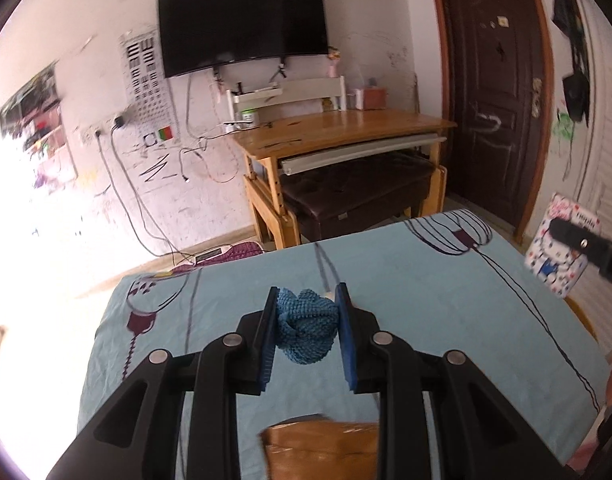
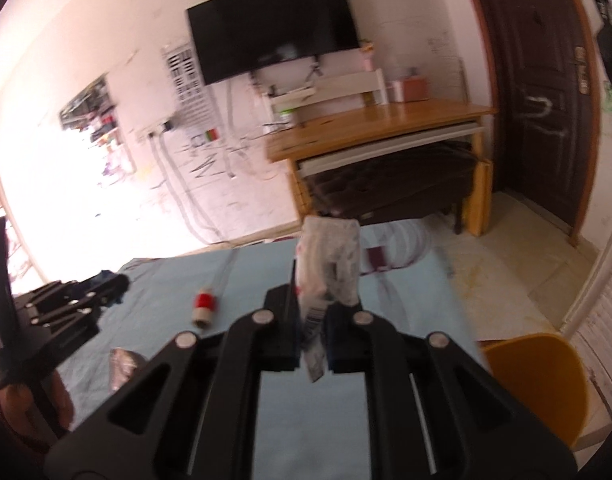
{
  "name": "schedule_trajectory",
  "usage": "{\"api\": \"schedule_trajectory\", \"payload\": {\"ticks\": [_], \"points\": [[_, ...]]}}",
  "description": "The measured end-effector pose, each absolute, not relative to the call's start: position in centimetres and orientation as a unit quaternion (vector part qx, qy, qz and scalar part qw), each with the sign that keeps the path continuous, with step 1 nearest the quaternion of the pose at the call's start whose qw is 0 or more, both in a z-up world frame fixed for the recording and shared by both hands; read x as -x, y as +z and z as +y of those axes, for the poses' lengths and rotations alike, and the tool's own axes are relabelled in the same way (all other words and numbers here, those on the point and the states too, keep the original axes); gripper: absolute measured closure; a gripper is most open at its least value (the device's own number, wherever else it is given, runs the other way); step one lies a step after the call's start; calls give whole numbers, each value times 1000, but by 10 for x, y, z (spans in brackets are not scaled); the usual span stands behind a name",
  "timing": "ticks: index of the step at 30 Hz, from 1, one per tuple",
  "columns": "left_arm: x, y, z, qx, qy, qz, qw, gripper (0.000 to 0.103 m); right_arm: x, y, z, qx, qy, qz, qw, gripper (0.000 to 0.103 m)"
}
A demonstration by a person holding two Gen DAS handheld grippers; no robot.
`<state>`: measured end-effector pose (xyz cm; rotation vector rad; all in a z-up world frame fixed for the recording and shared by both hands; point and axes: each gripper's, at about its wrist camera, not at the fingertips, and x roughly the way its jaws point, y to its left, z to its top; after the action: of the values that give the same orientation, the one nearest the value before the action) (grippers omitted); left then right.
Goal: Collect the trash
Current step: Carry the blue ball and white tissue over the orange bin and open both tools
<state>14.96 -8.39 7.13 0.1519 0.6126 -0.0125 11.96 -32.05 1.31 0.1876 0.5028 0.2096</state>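
Left tool [image 1: 306, 322]: blue pads pressed against a bunched blue knitted cloth [image 1: 306, 326], which fills the gap between them. Cloth is held clear above the worktop [image 1: 426, 300], which is covered in a light blue sheet printed with dark line drawings. Just beneath the tool, at the near edge of the view, a brown cardboard box [image 1: 322, 446] sits on the sheet; blurred.

Right tool [image 2: 312, 322]: pinching a crumpled white plastic wrapper [image 2: 330, 264]. Wrapper stands up above the fingers, and a strip with a barcode hangs down between them. Picture is motion-blurred, so print on the wrapper cannot be read.

On the sheet to the left of the right tool: a small red and white spool [image 2: 204, 306] lying on its side, apart from everything else. Nearer, a crinkled silvery scrap [image 2: 124, 364] lies flat. The left tool shows at the far left of this view, with the blue cloth dark at its tip.

Beyond the worktop: wooden desk [image 1: 346, 128] against the wall, dark padded bench [image 1: 358, 188] tucked under it. Black television [image 1: 242, 24] mounted on a scribbled white wall. Dark brown door [image 1: 494, 92] to the right. Yellow chair [image 2: 534, 384] beside the worktop's right edge.
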Motion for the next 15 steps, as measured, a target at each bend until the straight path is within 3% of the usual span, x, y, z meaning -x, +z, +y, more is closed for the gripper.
{"api": "schedule_trajectory", "payload": {"ticks": [15], "points": [[-171,78,-226,-102,-150,359,916,81,-132,-40,-472,-162,-10,287,944,95]]}}
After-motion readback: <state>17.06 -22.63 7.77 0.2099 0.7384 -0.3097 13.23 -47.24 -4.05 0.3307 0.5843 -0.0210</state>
